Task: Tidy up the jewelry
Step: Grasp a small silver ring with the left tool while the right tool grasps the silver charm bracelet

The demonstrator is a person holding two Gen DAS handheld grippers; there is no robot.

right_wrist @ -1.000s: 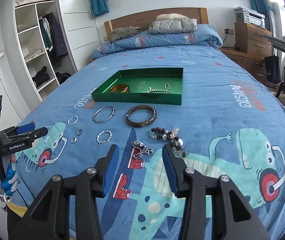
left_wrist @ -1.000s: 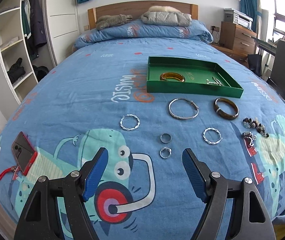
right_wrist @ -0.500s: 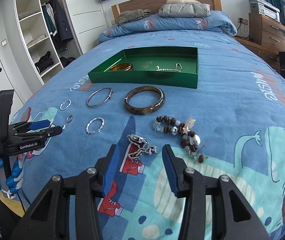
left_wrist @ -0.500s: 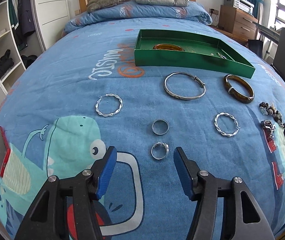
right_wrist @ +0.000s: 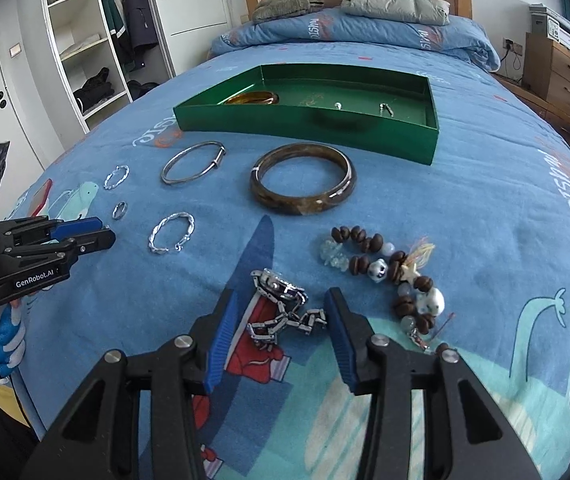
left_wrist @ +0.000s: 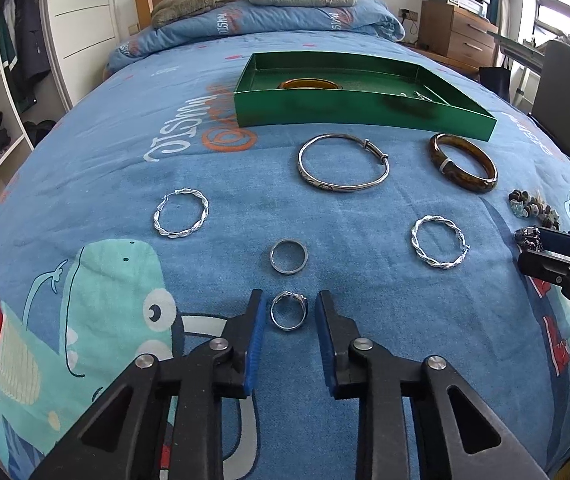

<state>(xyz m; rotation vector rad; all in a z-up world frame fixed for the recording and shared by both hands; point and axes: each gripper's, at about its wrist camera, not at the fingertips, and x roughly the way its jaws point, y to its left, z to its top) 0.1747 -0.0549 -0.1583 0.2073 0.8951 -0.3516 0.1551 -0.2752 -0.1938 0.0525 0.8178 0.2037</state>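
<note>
The green tray (left_wrist: 365, 110) at the far side of the bed holds only an amber bangle (left_wrist: 309, 84) and a small chain. The left gripper (left_wrist: 288, 314), jaws just closing, brackets a ring (left_wrist: 287, 315) untouched; the right gripper (right_wrist: 281, 318) stands open around a metal chain bracelet (right_wrist: 283, 306). Most pieces remain.

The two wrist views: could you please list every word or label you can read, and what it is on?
"GenRobot.AI": white print on the black body of the left tongs, in the right wrist view.
White lettering and an orange logo on the blue bedcover appear upside down and are not reliably readable.
Nothing else is legible.
</note>
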